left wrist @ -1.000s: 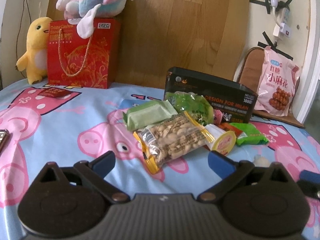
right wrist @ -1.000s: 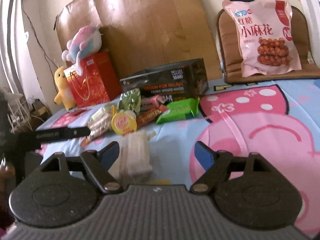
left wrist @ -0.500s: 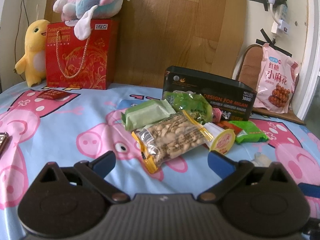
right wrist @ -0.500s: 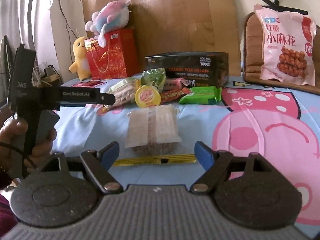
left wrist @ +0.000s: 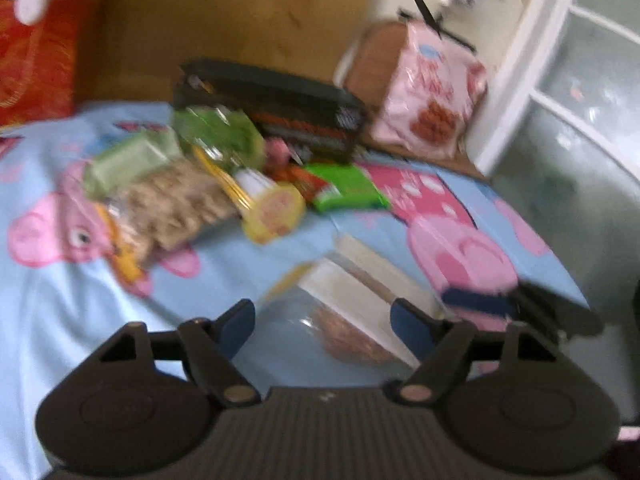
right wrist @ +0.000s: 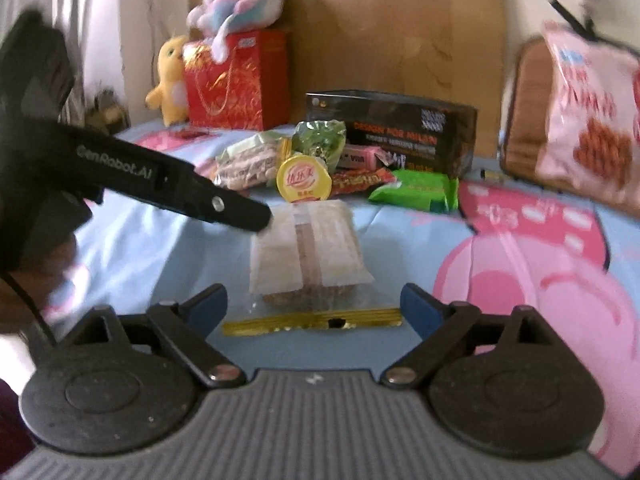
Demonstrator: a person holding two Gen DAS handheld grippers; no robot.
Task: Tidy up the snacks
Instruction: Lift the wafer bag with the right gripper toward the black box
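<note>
Left gripper point(right wrist: 256, 216) swung rightward over cake packet point(right wrist: 306, 256) (jaws spread).

Blue bedsheet point(right wrist: 132, 248) w/ pink pig cartoons covers the surface. Far left by the wall: yellow plush chick point(right wrist: 168, 80) just beside a red gift bag point(right wrist: 236, 84), pastel plush toy point(right wrist: 236, 4) perched on the bag. Brown board point(right wrist: 396, 28) leans behind. Brown cushion point(right wrist: 524, 120) at right.

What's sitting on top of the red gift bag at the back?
A pink, blue and white plush toy rests on the red gift bag, draping over its top edge. Whatever is inside the bag is hidden.
</note>
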